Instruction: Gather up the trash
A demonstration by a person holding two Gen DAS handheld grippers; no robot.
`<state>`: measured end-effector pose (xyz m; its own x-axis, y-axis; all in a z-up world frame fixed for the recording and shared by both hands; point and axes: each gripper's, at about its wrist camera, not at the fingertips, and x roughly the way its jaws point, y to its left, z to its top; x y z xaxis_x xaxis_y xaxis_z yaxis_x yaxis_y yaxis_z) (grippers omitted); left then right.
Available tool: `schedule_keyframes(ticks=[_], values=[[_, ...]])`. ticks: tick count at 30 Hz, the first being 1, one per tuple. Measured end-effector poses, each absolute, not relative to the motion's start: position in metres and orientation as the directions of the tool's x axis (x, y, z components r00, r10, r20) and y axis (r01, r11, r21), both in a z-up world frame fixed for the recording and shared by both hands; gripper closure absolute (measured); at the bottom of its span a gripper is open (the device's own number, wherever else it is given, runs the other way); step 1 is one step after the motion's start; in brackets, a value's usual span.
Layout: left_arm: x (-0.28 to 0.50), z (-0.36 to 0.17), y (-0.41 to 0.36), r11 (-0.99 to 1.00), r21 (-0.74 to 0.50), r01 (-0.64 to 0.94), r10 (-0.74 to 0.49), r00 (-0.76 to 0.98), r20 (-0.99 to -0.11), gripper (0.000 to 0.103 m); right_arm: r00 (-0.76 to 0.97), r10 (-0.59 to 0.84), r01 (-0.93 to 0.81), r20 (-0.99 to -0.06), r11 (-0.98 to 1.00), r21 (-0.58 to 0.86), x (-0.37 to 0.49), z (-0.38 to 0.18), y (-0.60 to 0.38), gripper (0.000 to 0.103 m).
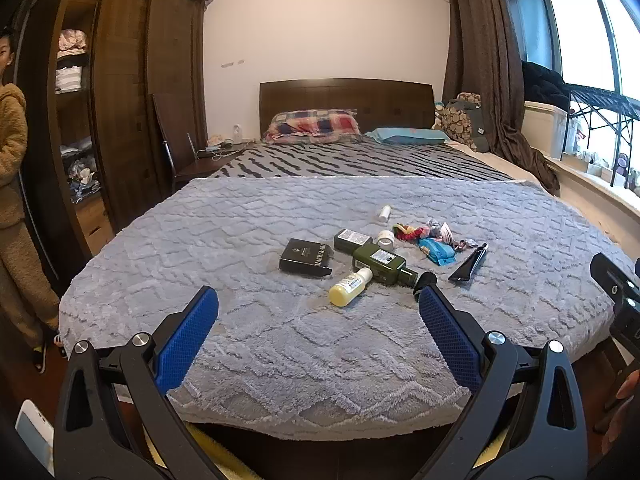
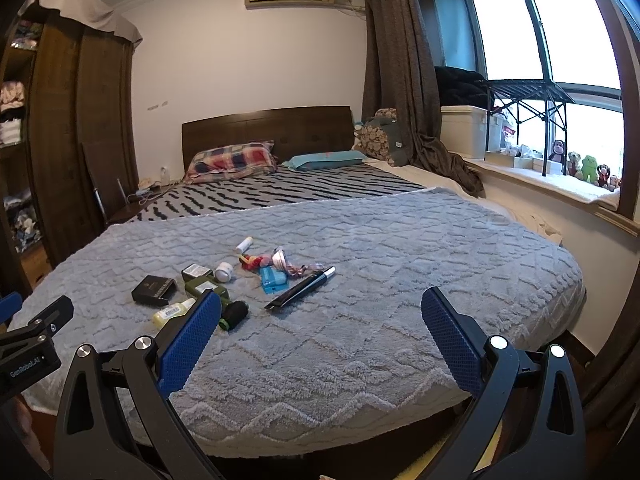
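Several small items lie in a cluster on the grey blanket [image 1: 280,340] of the bed. They include a black box [image 1: 306,257], a yellow bottle [image 1: 350,286], a green bottle [image 1: 380,262], a black tube [image 1: 469,261], a blue packet [image 1: 437,251] and coloured wrappers [image 1: 412,231]. The same cluster shows in the right wrist view: black box [image 2: 154,289], black tube [image 2: 301,288], blue packet [image 2: 273,279]. My left gripper [image 1: 318,300] is open and empty, held short of the cluster. My right gripper [image 2: 320,306] is open and empty, to the right of the cluster.
A person in a tan fleece suit [image 1: 14,184] stands at the left beside the wooden wardrobe [image 1: 120,100]. Pillows [image 1: 316,126] lie at the headboard. A window ledge with plush toys [image 2: 588,170] runs along the right. A chair [image 1: 176,148] stands left of the bed.
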<state>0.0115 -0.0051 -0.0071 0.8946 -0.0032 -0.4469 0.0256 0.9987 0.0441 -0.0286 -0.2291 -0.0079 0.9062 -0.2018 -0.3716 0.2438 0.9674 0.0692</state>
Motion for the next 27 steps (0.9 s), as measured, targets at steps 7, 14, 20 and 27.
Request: schedule_keyframes(ticks=[7, 14, 20, 27], values=[[0.02, -0.014, -0.01, 0.998, 0.05, 0.036, -0.009, 0.885, -0.466, 0.008, 0.903, -0.202, 0.246, -0.38, 0.967, 0.072, -0.026, -0.013, -0.233, 0.003], [0.022, -0.017, -0.01, 0.998, 0.046, 0.035, -0.009, 0.882, -0.47, 0.008, 0.901, -0.199, 0.245, -0.386, 0.967, 0.073, -0.023, -0.016, -0.233, 0.003], [0.023, -0.019, -0.009, 0.999, 0.042, 0.032, -0.009, 0.881, -0.474, 0.008, 0.898, -0.196, 0.241, -0.393, 0.968, 0.067, -0.02, -0.018, -0.229, 0.003], [0.023, -0.018, -0.008, 0.999, 0.042, 0.031, -0.008, 0.882, -0.471, 0.008, 0.898, -0.197, 0.241, -0.394, 0.968, 0.065, -0.019, -0.018, -0.228, 0.003]])
